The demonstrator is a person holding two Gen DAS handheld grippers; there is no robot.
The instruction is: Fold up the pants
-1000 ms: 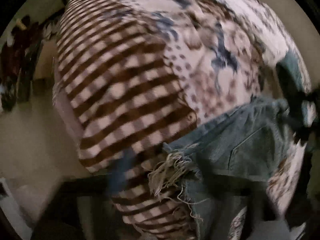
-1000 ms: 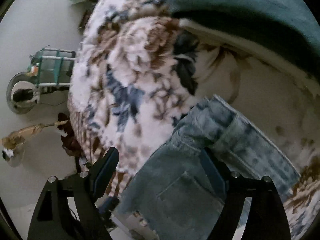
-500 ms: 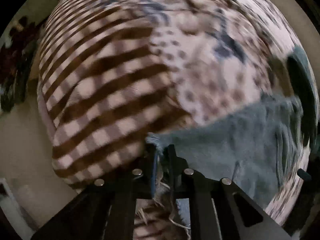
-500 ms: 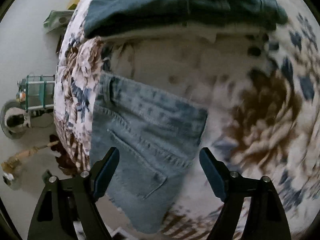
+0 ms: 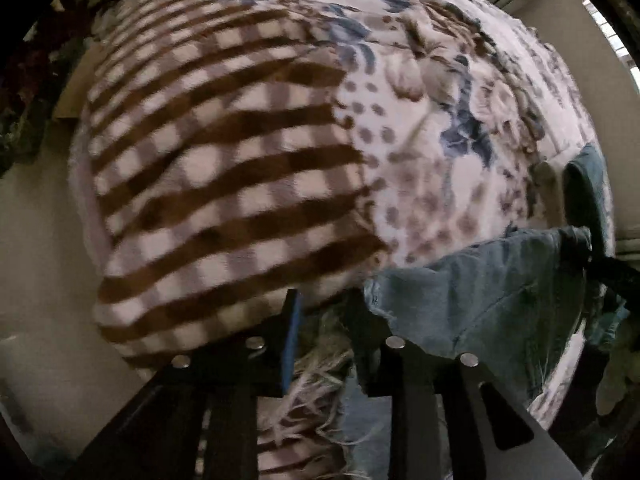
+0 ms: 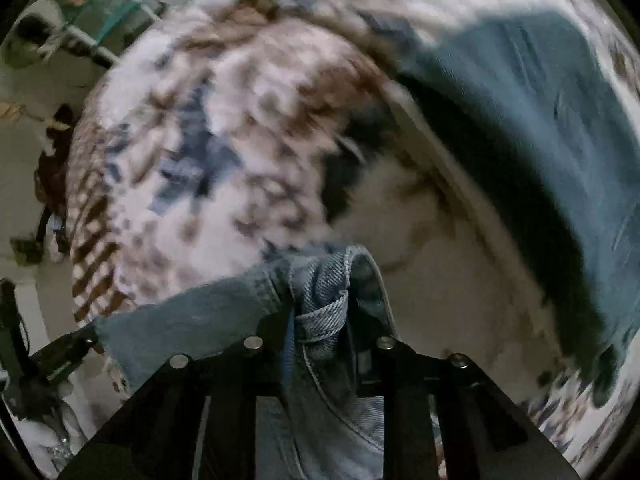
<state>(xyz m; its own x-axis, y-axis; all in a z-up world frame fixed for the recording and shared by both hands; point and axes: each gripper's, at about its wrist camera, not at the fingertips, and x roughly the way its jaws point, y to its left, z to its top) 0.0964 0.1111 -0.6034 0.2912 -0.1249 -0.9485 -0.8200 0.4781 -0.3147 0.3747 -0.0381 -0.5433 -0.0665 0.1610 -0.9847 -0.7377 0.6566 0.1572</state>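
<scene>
A pair of light blue denim shorts (image 5: 480,300) with a frayed hem lies at the near edge of a bed under a patterned blanket (image 5: 240,140). My left gripper (image 5: 322,312) is shut on the frayed hem corner (image 5: 320,344) of the shorts. My right gripper (image 6: 320,312) is shut on a bunched fold of the shorts' waistband (image 6: 324,304). The denim (image 6: 192,320) stretches to the left between the two grippers. The other gripper shows at the left edge of the right wrist view (image 6: 60,360).
A dark teal folded garment (image 6: 540,140) lies on the blanket (image 6: 240,120) to the right, also in the left wrist view (image 5: 588,196). A teal wire rack (image 6: 108,12) and clutter stand on the floor at the far left.
The right gripper, open half a second ago over the shorts, has closed on the waistband. The left gripper stays closed on the frayed hem. Both views have shifted.
</scene>
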